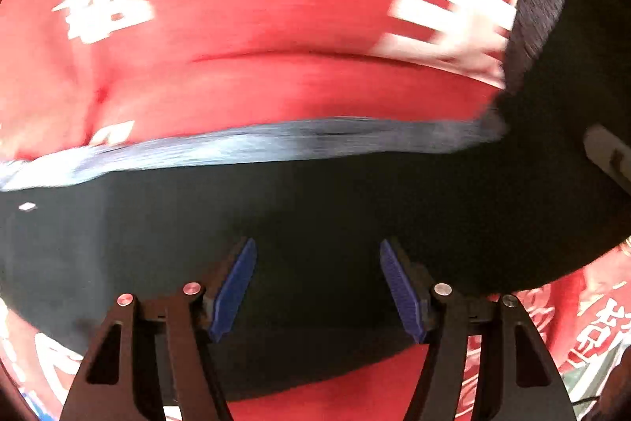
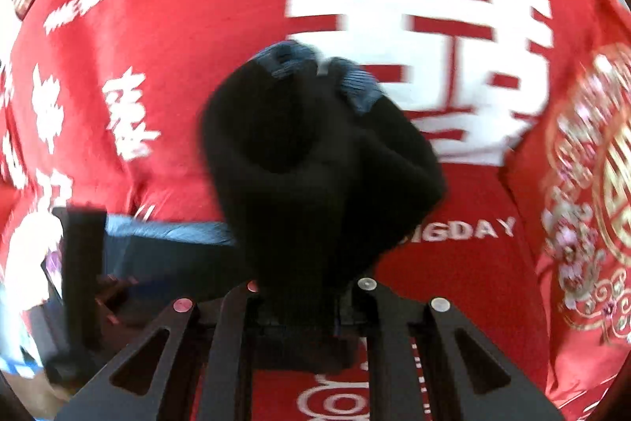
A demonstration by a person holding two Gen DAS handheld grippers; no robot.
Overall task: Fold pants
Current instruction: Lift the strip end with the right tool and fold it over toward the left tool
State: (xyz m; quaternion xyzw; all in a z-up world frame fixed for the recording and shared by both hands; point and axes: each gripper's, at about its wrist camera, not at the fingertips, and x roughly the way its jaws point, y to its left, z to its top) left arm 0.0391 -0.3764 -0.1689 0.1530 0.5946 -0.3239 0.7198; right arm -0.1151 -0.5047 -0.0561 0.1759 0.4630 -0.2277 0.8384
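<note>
The black pants [image 1: 315,208] lie across a red cloth with white characters [image 1: 256,6], their grey ribbed band [image 1: 256,145] running along the far edge. My left gripper [image 1: 317,287] is open just above the black fabric, blue pads [image 1: 232,290] wide apart with nothing between them. In the right wrist view, my right gripper [image 2: 305,298] is shut on a bunched part of the pants [image 2: 315,160], which hangs lifted in front of the camera and hides the fingertips. A grey ribbed cuff [image 2: 292,60] shows at the top of the bunch.
The red cloth [image 2: 177,26] covers the whole surface, with white lettering [image 2: 465,231] printed on it. A red and gold patterned fabric [image 2: 591,184] lies at the right. The other gripper's dark body [image 2: 83,271] shows at the lower left of the right wrist view.
</note>
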